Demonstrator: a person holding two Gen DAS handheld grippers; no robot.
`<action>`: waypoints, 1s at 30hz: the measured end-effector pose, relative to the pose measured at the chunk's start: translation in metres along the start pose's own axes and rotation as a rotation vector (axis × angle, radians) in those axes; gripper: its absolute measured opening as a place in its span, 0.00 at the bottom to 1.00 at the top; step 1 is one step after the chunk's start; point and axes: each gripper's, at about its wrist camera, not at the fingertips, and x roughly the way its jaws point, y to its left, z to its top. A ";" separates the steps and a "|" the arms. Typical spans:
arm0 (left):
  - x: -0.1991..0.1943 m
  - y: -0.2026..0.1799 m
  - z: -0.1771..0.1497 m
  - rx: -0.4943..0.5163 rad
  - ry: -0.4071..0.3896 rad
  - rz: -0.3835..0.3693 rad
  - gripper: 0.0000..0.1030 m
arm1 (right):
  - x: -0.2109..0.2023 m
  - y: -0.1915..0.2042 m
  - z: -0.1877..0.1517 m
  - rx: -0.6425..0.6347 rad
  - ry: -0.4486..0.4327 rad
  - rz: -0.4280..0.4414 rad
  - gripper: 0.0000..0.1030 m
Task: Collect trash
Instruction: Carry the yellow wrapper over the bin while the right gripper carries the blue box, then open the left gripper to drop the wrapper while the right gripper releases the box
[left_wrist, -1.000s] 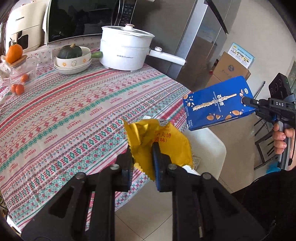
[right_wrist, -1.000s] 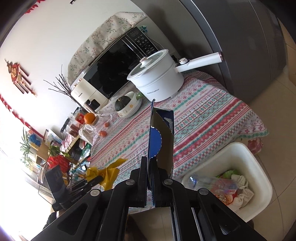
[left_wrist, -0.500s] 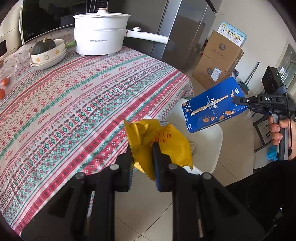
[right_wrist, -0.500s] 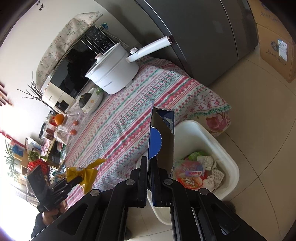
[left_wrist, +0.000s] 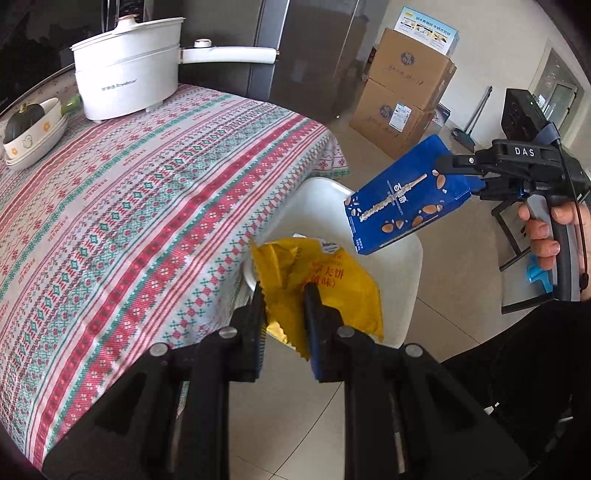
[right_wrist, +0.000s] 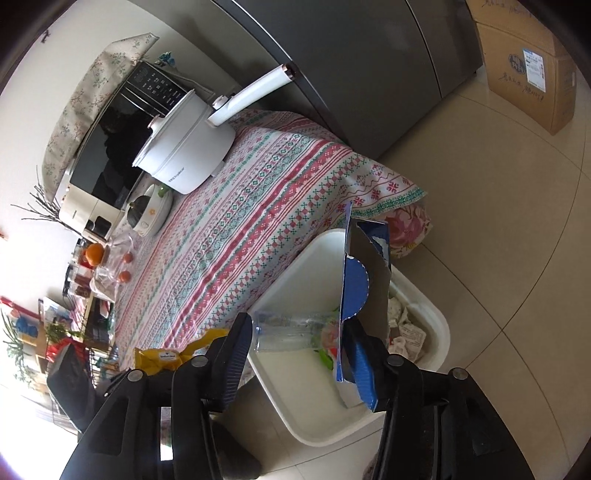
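Note:
A crumpled yellow snack wrapper is pinched in my left gripper, which hangs over the near rim of the white trash bin beside the table. In the right wrist view my right gripper is above the bin and its jaws are opening. The blue snack box stands between them, leaning only on the right finger, with a wide gap to the left one. From the left wrist view the box tilts down toward the bin. A clear plastic bottle and crumpled paper lie inside.
The table with a patterned cloth carries a white pot and a bowl with a squash. Cardboard boxes stand by a grey fridge. A person's hand grips the right handle. Tiled floor surrounds the bin.
Both grippers moved from beside the table to over the bin and dipped lower. The right jaws went from shut on the blue box to wide apart. The left grip is unchanged.

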 end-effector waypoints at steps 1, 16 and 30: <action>0.005 -0.005 0.002 0.010 0.005 -0.004 0.20 | -0.001 -0.001 0.000 0.002 -0.002 0.000 0.56; 0.078 -0.047 0.009 0.125 0.142 -0.029 0.33 | 0.006 -0.004 -0.001 0.009 0.053 -0.002 0.76; 0.079 -0.035 0.007 0.066 0.199 0.011 0.74 | 0.012 -0.008 0.003 0.047 0.057 0.002 0.80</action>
